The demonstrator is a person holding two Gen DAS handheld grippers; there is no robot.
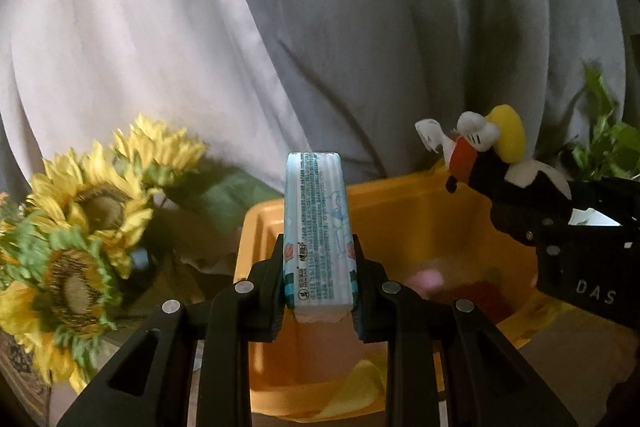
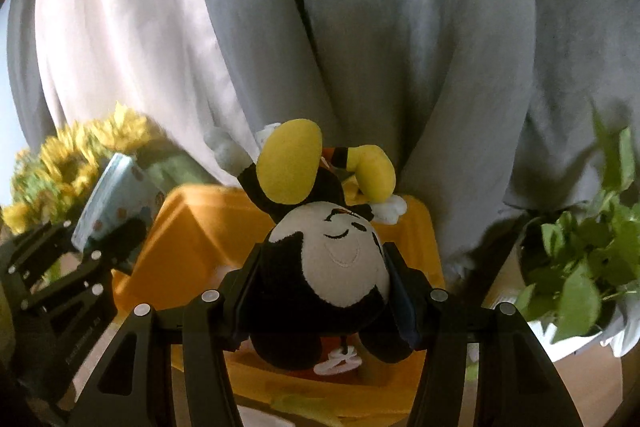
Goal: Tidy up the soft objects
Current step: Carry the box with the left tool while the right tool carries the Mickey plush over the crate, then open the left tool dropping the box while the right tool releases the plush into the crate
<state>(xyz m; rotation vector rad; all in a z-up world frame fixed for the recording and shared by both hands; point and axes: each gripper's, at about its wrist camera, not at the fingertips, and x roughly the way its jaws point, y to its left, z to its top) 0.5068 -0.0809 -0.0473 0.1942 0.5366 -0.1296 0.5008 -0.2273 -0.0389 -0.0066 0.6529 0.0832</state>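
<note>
1. The left gripper (image 1: 319, 281) was closed on a tissue pack (image 1: 316, 227); its two pads pressed the long flat sides near the lower end of the pack.
2. The long axis of the pack ran forward along the fingers and stood up out of them, so most of its length was free above the grip.
3. The right gripper (image 2: 325, 291) was closed on a plush toy (image 2: 328, 259), clamped at the head, upside down, with the yellow shoes pointing up and away.
4. The yellow bin (image 1: 400, 211) lay just ahead of and below both grippers. In the left wrist view the pack stood over the bin's near left part, and the toy hung over its far right rim.
5. I judged that the coming move depended on this relation: each object had to go down and forward into the open bin. Both hands seemed about equally near, the left one perhaps more directly above the opening.
6. Count: two grippers, one tissue pack, one plush toy, one bin.
7. Inside the bin some pink and red items were visible, but they were too blurred to count.
8. A bunch of sunflowers (image 1: 80, 219) stood left of the bin and one green plant (image 2: 580, 259) right of it; a grey curtain (image 1: 320, 27) hung behind.
</note>
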